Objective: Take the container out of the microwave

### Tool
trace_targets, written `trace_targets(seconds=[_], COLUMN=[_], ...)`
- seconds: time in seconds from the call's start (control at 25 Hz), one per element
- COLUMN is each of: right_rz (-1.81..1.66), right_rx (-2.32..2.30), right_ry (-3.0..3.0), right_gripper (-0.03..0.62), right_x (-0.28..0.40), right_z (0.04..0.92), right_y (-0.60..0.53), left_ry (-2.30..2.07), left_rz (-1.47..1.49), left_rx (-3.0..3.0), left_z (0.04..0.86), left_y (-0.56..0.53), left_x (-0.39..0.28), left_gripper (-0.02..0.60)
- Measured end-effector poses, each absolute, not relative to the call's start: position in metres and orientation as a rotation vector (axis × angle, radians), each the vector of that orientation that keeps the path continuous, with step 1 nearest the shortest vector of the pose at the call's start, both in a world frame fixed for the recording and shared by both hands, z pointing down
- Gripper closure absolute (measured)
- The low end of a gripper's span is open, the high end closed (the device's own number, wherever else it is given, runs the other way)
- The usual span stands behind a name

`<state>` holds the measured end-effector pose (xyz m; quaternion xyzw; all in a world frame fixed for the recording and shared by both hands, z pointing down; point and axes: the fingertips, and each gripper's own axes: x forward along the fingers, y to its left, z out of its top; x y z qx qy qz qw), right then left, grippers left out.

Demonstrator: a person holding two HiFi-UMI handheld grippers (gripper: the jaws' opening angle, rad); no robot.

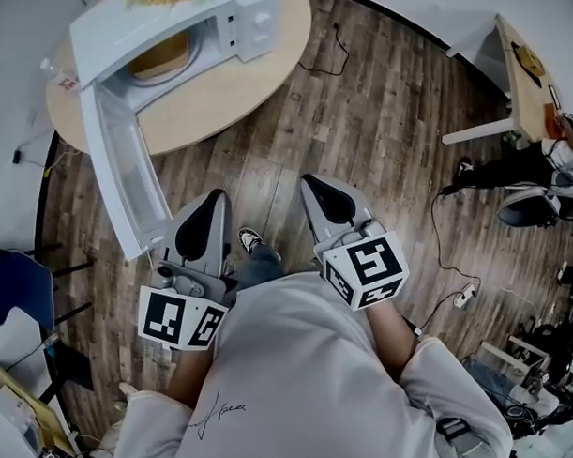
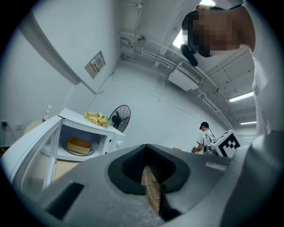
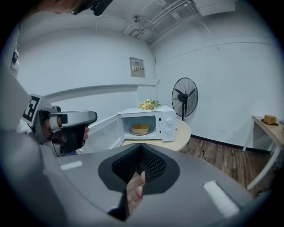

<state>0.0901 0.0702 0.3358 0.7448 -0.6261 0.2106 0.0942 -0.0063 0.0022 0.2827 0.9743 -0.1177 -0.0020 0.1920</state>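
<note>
Well, here is how it looks from where I stand:

- The container (image 1: pixel 158 57) sits inside the microwave (image 1: pixel 246 18), a tan tub on the turntable; it is well apart from both grippers.
- The microwave door (image 1: pixel 125 173) hangs wide open and reaches out past the edge of the round table (image 1: pixel 217 108) (it ends just beside the left gripper, on its outer side).
- The left gripper (image 1: pixel 213 200) is held low in front of the person with its jaws closed on nothing, only a thin slit of floor showing between them.
- The right gripper (image 1: pixel 313 185) is held beside it at the same height, its jaws likewise pressed together and empty, pointing toward the table.
- Between the grippers and the microwave lie the wooden floor (image 1: pixel 358 127) and the near rim of the table; the person's shoe (image 1: pixel 251 240) shows between the two grippers.
- A bunch of yellow flowers (image 3: pixel 148 105) lies on top of the microwave.
- A standing fan (image 3: pixel 184 97) is behind the table, near the wall.
- A black cable (image 1: pixel 323 58) trails over the floor just right of the table.
- Off to the right stands a small side table (image 1: pixel 520 74), and another person (image 2: pixel 205 137) is busy near it (well away from the microwave).
- A blue chair (image 1: pixel 16 284) stands at the far left.
</note>
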Motion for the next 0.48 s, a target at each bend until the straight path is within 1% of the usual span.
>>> trace_targets(seconds=[0.28, 0.48], right_rz=[0.606, 0.578], right_rx=[2.082, 2.034], right_ry=[-1.907, -1.961], right_gripper=[0.582, 0.582], right_x=[0.085, 0.097], right_z=[0.345, 0.346], right_y=[0.031, 0.006], left_ry=[-0.362, -0.431], left_rz=[0.017, 0.057], left_rx=[2.715, 2.744], left_z=[0.293, 0.301], left_y=[-0.026, -0.041], left_x=[0.003, 0.014], left_gripper=[0.578, 0.578])
